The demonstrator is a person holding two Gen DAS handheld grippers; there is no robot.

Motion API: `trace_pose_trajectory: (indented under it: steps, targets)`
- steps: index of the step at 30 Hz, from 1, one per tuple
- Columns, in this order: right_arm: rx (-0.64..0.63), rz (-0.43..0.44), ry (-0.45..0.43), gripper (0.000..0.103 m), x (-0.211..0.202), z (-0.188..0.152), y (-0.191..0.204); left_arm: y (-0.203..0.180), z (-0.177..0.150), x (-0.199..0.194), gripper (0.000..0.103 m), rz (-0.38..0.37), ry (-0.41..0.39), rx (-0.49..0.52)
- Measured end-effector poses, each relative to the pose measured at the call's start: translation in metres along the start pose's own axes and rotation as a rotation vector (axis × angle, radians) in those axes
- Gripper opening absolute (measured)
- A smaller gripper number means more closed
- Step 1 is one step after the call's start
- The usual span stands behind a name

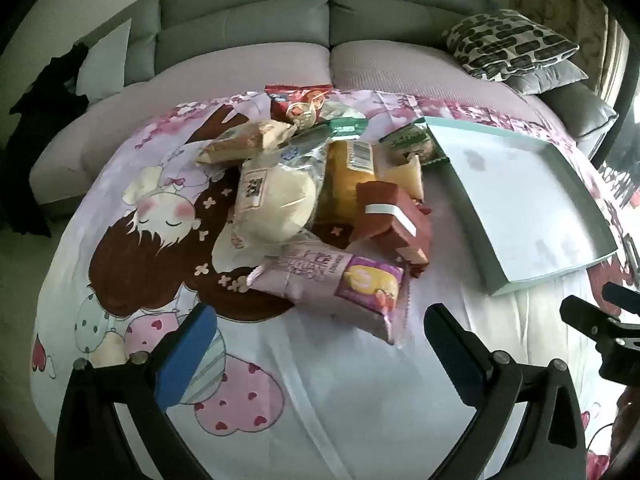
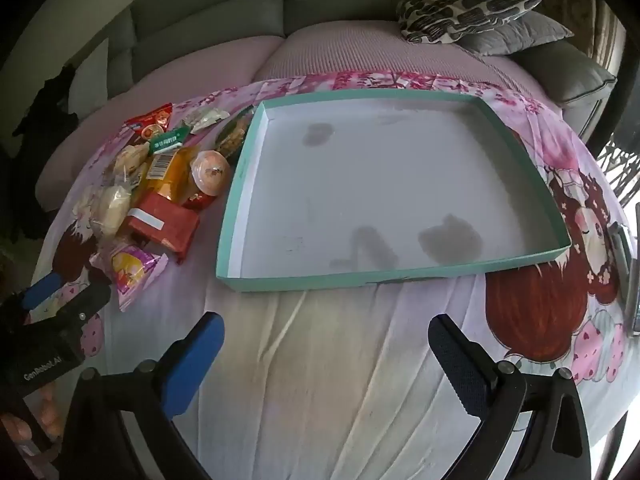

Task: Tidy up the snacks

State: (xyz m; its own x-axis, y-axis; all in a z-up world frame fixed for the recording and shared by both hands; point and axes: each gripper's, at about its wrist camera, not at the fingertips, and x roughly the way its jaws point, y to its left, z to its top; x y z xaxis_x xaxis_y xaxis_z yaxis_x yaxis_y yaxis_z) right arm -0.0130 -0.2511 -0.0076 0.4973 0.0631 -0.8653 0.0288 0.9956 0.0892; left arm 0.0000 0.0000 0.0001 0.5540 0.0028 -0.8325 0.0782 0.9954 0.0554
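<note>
A pile of snacks lies on a cartoon-print cloth: a purple packet (image 1: 340,284) nearest, a red box (image 1: 394,220), a round bun in clear wrap (image 1: 276,200), an orange packet (image 1: 346,176) and a red bag (image 1: 300,104) at the back. A shallow teal-rimmed tray (image 2: 228,216) with a white floor stands to the right of the pile, with nothing in it. My left gripper (image 1: 320,340) is open, just short of the purple packet. My right gripper (image 2: 326,348) is open and holds nothing, in front of the tray's near rim. The pile also shows in the right wrist view (image 2: 160,200).
The cloth (image 1: 320,400) covers a table in front of a grey sofa (image 1: 320,12). Patterned and grey cushions (image 2: 472,4) lie at the sofa's right end. The right gripper's body shows at the right edge of the left wrist view (image 1: 600,332).
</note>
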Motion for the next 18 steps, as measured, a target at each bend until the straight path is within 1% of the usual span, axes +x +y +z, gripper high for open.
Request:
trace_pose_trajectory:
  steps: [4,5,7,9,10,12,18]
  targets:
    - [-0.008,-0.009,-0.014,0.103,-0.0007,0.0027,-0.0005,0.0024,0.0015,0.0037,0.103,-0.003,0.009,-0.028]
    - [-0.009,-0.013,-0.019,0.103,0.001,-0.0013,0.0026,-0.0001,-0.0004,-0.0013,0.103,-0.007,-0.005,-0.036]
    - [0.005,0.003,-0.016,0.103,-0.0008,0.0009,-0.0018,-0.0014,-0.0013,-0.0006,0.103,-0.019,-0.003,-0.053]
    - [0.01,0.01,-0.012,0.103,-0.001,0.0,-0.0039,-0.0022,0.0003,-0.002,0.103,-0.012,-0.005,-0.065]
    - [0.012,0.01,-0.013,0.103,-0.0006,-0.0003,-0.0039,-0.001,-0.0039,-0.0049,0.103,-0.012,-0.018,-0.072]
    - [0.018,0.006,-0.016,0.103,-0.0016,-0.0021,-0.0029,0.0023,-0.0036,-0.0041,0.103,-0.012,-0.009,-0.088]
    - [0.029,0.003,-0.013,0.103,-0.0016,-0.0014,-0.0062,0.0039,-0.0019,-0.0008,0.103,0.0,0.012,-0.095]
